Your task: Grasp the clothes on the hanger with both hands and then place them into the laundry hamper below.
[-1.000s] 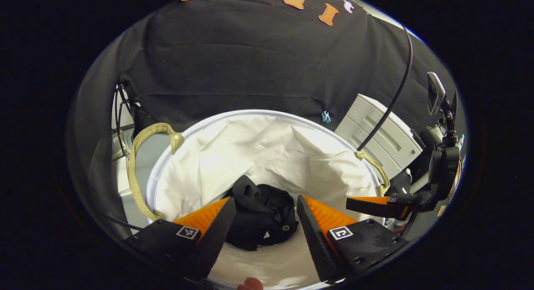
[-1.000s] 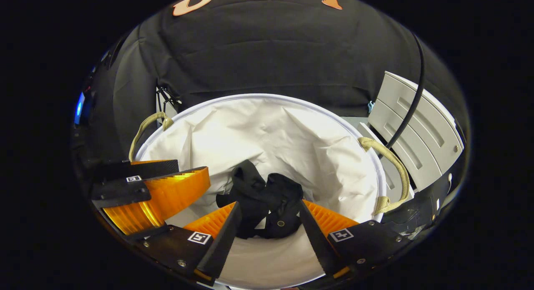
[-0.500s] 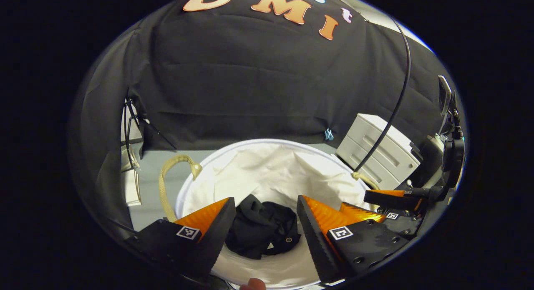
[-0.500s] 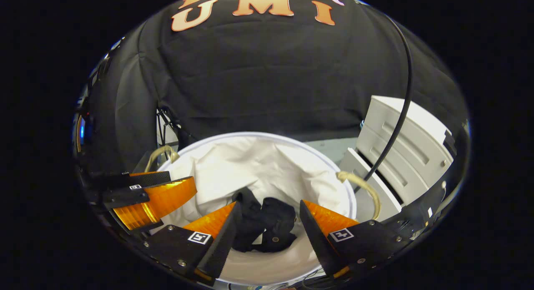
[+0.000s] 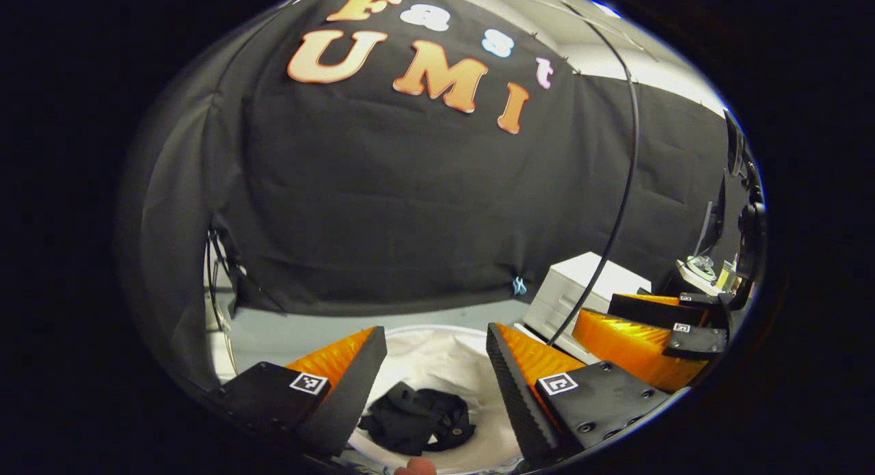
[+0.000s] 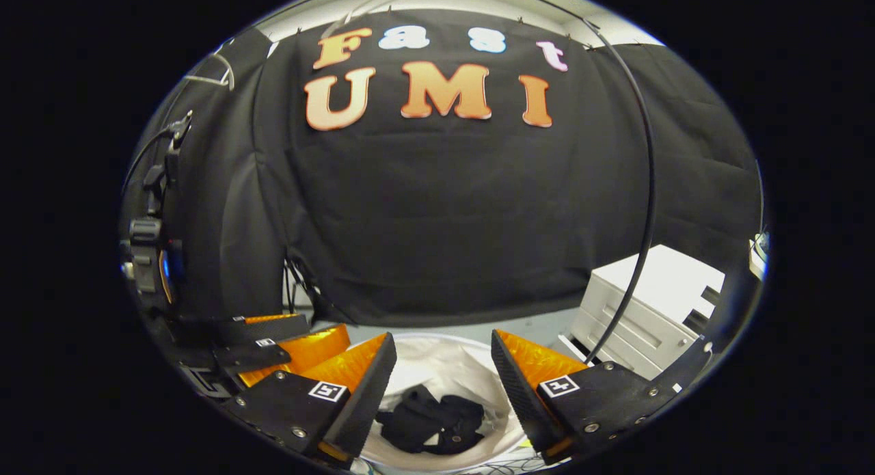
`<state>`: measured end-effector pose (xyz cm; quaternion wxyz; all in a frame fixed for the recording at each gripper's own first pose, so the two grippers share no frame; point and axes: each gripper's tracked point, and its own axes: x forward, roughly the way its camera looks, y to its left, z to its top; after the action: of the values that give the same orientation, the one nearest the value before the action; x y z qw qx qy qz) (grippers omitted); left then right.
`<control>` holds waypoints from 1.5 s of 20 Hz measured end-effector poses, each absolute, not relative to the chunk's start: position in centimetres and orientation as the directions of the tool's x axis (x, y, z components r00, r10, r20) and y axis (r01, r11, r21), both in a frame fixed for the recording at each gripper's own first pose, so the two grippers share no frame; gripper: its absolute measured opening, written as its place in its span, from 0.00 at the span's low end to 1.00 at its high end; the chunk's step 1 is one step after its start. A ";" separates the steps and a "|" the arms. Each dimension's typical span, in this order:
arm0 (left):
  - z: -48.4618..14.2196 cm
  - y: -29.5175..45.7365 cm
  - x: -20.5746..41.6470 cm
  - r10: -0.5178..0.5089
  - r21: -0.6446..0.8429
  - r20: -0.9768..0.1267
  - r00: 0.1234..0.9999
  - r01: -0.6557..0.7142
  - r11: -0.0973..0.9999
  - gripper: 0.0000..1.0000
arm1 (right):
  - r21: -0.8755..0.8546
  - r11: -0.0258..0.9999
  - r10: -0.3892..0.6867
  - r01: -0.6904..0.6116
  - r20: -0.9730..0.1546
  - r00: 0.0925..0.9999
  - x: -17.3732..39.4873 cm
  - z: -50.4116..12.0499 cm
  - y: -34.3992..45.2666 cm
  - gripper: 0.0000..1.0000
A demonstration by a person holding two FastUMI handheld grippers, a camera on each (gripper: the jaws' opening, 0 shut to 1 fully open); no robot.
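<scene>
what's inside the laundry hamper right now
A crumpled black garment lies on the white lining of the laundry hamper. Anything beneath the garment is covered, and both grippers' fingers hide the hamper's sides.

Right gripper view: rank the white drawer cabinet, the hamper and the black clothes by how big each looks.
1. Drawer cabinet, largest as seen.
2. Hamper, but the open right gripper hides much of it, so its rank against the cabinet is unsure.
3. Black clothes, smallest, lying inside the hamper.
</scene>
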<state>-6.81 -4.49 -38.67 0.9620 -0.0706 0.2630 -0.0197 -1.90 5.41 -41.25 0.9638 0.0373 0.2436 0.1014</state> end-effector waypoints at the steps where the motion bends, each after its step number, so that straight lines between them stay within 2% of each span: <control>1: -36.9 -4.7 -6.7 -0.079 -0.144 -0.480 0.874 0.010 0.990 0.96 | 0.133 0.974 0.225 -0.185 -0.434 0.872 -1.9 -39.4 5.6 0.87; 8: -26.9 -5.7 -7.3 -0.077 -0.154 -0.355 0.932 0.023 0.988 0.96 | 0.129 0.966 0.251 -0.223 -0.274 0.928 -3.9 -26.8 5.3 0.87; 9: -25.4 -5.1 -7.7 -0.074 -0.150 -0.342 0.937 0.024 0.988 0.91 | 0.135 0.962 0.266 -0.238 -0.262 0.928 -4.4 -25.5 5.5 0.87; 12: -21.6 -5.5 -8.1 -0.065 -0.144 -0.297 0.953 0.022 0.989 0.92 | 0.124 0.958 0.279 -0.258 -0.214 0.936 -5.7 -22.2 5.6 0.87; 13: -20.4 -5.7 -8.3 -0.061 -0.143 -0.286 0.956 0.020 0.989 0.96 | 0.123 0.957 0.284 -0.264 -0.200 0.938 -6.0 -21.3 5.5 0.87; 18: -15.1 -5.4 -9.3 -0.044 -0.122 -0.206 0.978 0.019 0.992 0.96 | 0.122 0.953 0.291 -0.277 -0.125 0.948 -8.1 -16.3 5.2 0.87; 20: -13.6 -5.2 -10.0 -0.036 -0.117 -0.182 0.983 0.015 0.993 0.96 | 0.129 0.951 0.294 -0.281 -0.097 0.951 -9.0 -14.8 4.9 0.87; 21: -12.7 -5.2 -10.2 -0.034 -0.113 -0.171 0.985 0.015 0.993 1.00 | 0.134 0.951 0.293 -0.280 -0.086 0.952 -9.4 -14.2 4.8 0.87; 22: -12.1 -5.1 -10.4 -0.031 -0.109 -0.163 0.986 0.013 0.994 0.92 | 0.130 0.953 0.285 -0.273 -0.083 0.955 -9.6 -13.8 4.5 0.87; 25: -11.2 -5.4 -10.9 -0.031 -0.096 -0.131 0.991 0.018 0.995 0.93 | 0.111 0.959 0.271 -0.261 -0.086 0.959 -10.2 -13.7 3.8 0.87; 26: -10.9 -5.4 -11.1 -0.025 -0.087 -0.123 0.992 0.014 0.996 0.97 | 0.112 0.961 0.260 -0.252 -0.061 0.964 -10.1 -13.1 3.6 0.87; 27: -10.7 -5.3 -11.2 -0.013 -0.082 -0.116 0.993 0.004 0.997 0.93 | 0.108 0.966 0.241 -0.235 -0.041 0.970 -10.0 -12.7 3.1 0.87; 29: -10.5 -5.3 -11.3 0.012 -0.078 -0.104 0.995 -0.021 0.997 0.93 | 0.078 0.976 0.206 -0.203 -0.032 0.978 -10.1 -12.8 1.9 0.87; 30: -10.6 -5.4 -11.1 0.016 -0.081 -0.109 0.994 -0.025 0.996 0.96 | 0.073 0.978 0.198 -0.196 -0.029 0.980 -10.3 -12.8 1.8 0.87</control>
<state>-11.11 -5.36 -10.63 0.9976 -0.0410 0.0541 0.0104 -10.33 1.85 -12.83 0.9943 0.0347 0.0180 0.0990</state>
